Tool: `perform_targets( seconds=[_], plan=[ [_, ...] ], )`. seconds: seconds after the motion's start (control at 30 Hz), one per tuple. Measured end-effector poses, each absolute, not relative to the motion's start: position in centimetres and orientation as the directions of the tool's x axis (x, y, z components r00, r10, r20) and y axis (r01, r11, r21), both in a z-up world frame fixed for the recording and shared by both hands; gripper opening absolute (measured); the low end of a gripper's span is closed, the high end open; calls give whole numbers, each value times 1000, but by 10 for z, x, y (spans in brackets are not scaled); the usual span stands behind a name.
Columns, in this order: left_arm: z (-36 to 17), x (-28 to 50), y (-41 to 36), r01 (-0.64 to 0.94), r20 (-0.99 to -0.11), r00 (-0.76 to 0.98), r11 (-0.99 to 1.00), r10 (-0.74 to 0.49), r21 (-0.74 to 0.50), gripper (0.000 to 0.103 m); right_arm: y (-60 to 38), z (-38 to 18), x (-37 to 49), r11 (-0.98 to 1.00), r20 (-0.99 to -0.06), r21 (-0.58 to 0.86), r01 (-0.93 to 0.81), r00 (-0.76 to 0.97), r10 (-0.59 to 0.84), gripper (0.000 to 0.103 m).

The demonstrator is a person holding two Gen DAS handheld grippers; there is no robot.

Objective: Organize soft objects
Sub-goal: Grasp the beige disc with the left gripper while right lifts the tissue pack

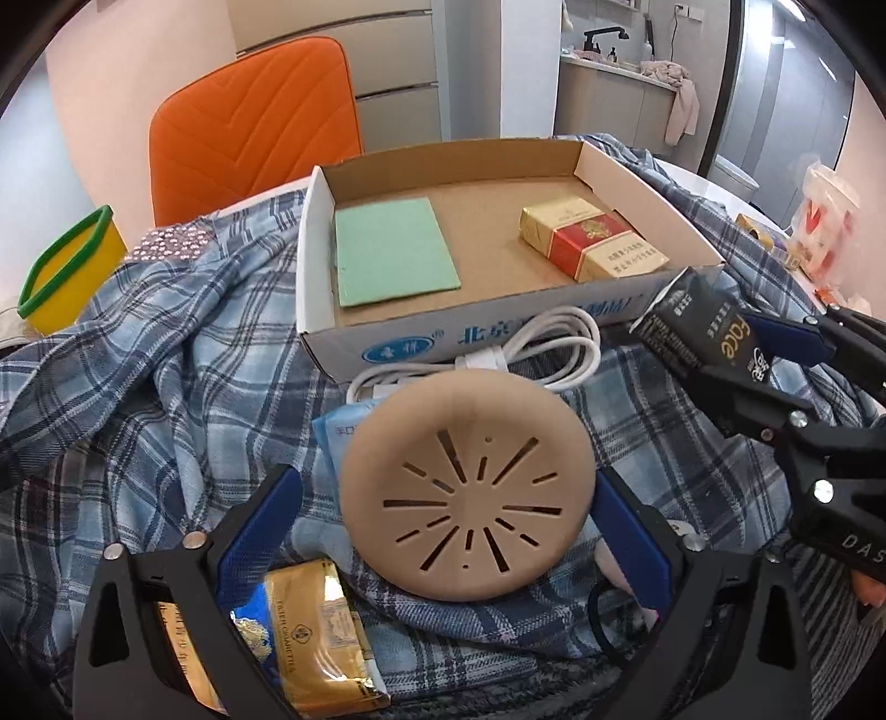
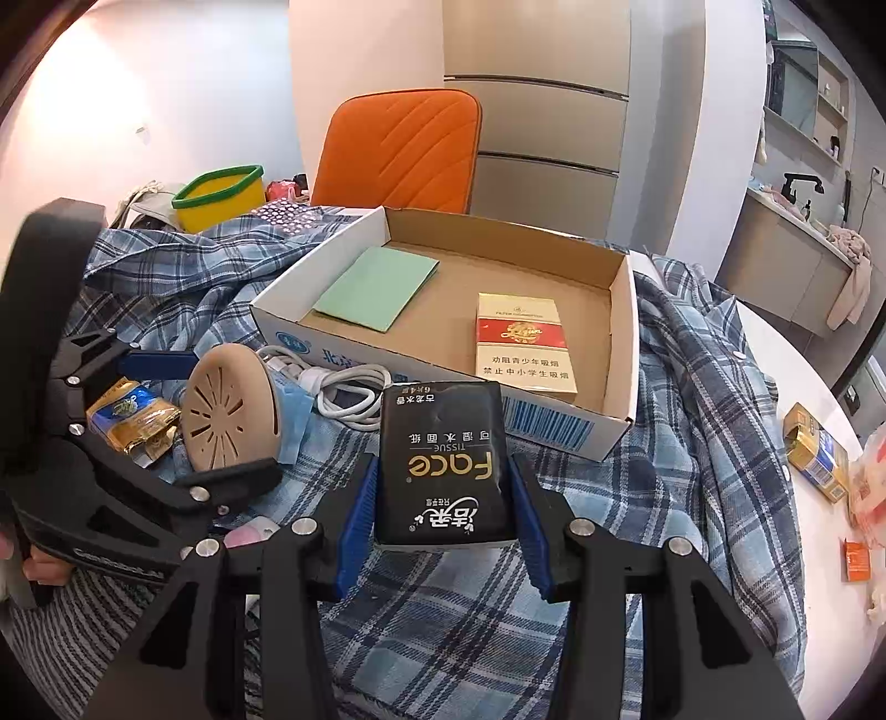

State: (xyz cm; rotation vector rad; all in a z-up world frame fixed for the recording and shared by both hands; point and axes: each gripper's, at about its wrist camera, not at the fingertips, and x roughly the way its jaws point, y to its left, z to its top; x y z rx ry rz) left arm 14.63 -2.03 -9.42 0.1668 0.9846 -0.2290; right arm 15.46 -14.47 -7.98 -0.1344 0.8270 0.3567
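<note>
Now | right gripper (image 2: pixel 443 501) jaws clamped on tissue pack (image 2: pixel 443 465), long axis pointing at cardboard box (image 2: pixel 620 343) just beyond | left gripper (image 1: pixel 443 531) jaws apart, flanking tan disc (image 1: pixel 470 487), short of box

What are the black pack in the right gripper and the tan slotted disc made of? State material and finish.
Black tissue pack: thin glossy plastic film, apparently; it dents and creases between the pads, and "TISSUE" is printed on it.
Tan disc: probably matte silicone or soft plastic; smooth, even surface with cleanly cut slots.

Orange chair (image 1: pixel 260 116) behind table, yellow green-rimmed container (image 1: pixel 69 271), kitchen faucet (image 1: pixel 601 37), grey drawers (image 2: pixel 545 155).
</note>
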Motion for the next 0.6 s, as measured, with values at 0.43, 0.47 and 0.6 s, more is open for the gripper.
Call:
perform_targets(
  seconds=[0.43, 0.47, 0.6],
  plan=[
    [-69, 115, -16, 283, -713, 680, 958, -171, 40, 80, -147, -77, 153, 936, -723, 25, -350, 641, 259, 49],
    [-65, 111, -16, 282, -690, 703, 958, -173, 47, 80, -149, -75, 151, 937, -712, 27, -347, 651, 262, 49],
    [-50, 96, -14, 286, -605, 772, 956, -194, 58, 80, -154, -65, 144, 940, -660, 38, -338, 698, 277, 49]
  ],
)
